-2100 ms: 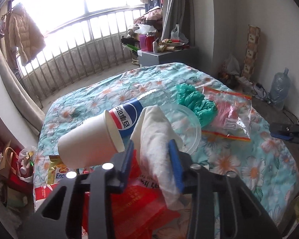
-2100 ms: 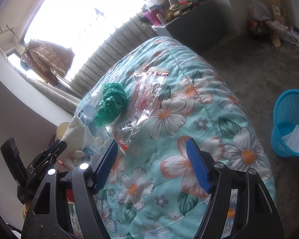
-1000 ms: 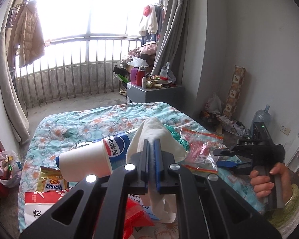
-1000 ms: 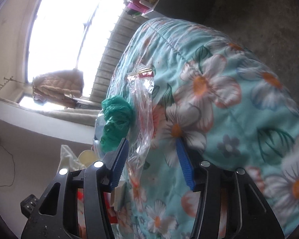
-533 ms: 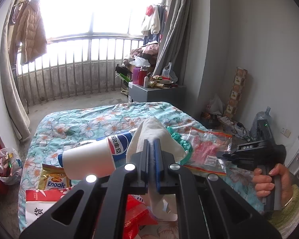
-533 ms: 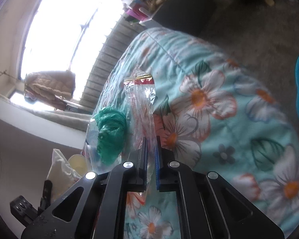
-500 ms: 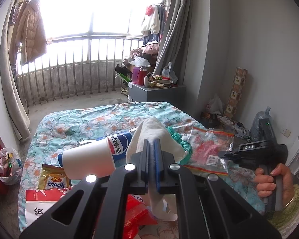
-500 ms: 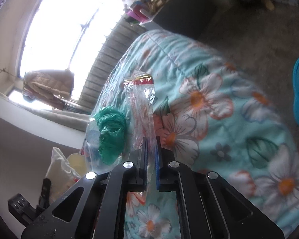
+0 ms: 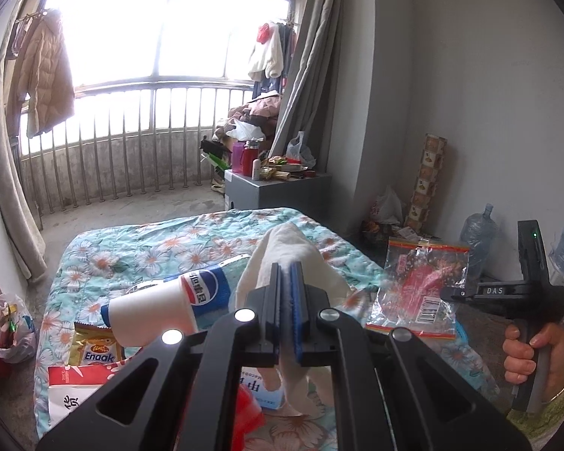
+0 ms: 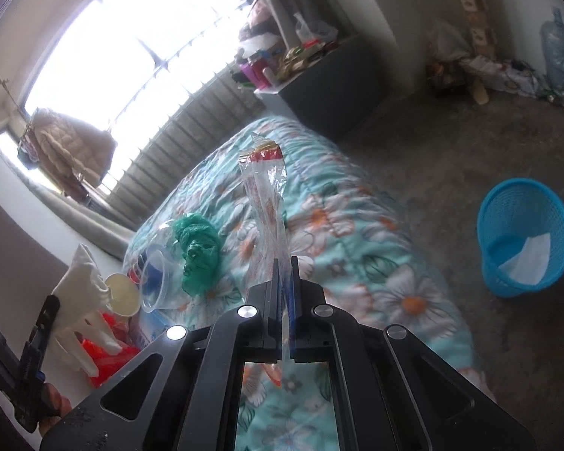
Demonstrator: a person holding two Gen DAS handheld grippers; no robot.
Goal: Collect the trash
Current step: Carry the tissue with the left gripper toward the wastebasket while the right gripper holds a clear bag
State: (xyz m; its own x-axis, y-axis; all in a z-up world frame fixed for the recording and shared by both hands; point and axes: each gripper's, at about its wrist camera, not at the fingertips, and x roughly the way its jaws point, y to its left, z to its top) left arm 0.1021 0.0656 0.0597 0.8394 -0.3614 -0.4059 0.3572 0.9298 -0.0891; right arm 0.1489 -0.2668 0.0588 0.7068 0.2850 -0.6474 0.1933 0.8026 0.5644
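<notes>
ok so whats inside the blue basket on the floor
In the blue basket, one crumpled white paper lies against the far inner wall, with bare blue bottom to its left. The near wall hides the rest of the bottom, so anything lying there cannot be seen.

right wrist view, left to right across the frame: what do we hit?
white glove → paper cup → clear plastic cup → green bag → clear snack wrapper, pinched in the right gripper → blue basket on the floor.
</notes>
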